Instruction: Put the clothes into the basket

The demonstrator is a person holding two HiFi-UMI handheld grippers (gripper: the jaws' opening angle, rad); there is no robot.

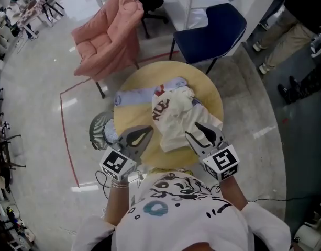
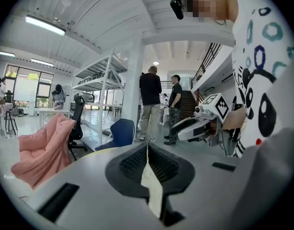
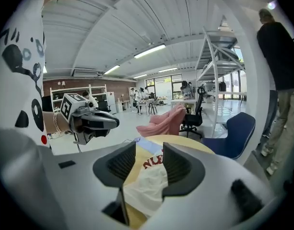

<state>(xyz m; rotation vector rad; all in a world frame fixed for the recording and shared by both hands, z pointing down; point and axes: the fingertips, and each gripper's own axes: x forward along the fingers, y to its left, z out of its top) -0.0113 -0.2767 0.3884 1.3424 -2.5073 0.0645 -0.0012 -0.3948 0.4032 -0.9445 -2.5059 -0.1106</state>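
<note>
A cream shirt with red lettering point(image 1: 173, 114) lies crumpled on the round wooden table point(image 1: 150, 72), partly over a pale blue garment point(image 1: 136, 97) spread behind it. A grey round basket point(image 1: 100, 129) stands on the floor at the table's left edge. My right gripper point(image 1: 194, 133) is open at the shirt's near right edge, and the cream shirt point(image 3: 147, 186) shows through the gap between its jaws point(image 3: 149, 159). Whether it touches the cloth I cannot tell. My left gripper point(image 1: 143, 133) is shut and empty above the table's near left edge, its pads together point(image 2: 147, 150).
A chair draped in pink fabric point(image 1: 110, 35) and a dark blue chair point(image 1: 210, 33) stand behind the table. People stand at the far right point(image 1: 286, 35). A red tape line point(image 1: 63, 135) runs along the floor left of the basket.
</note>
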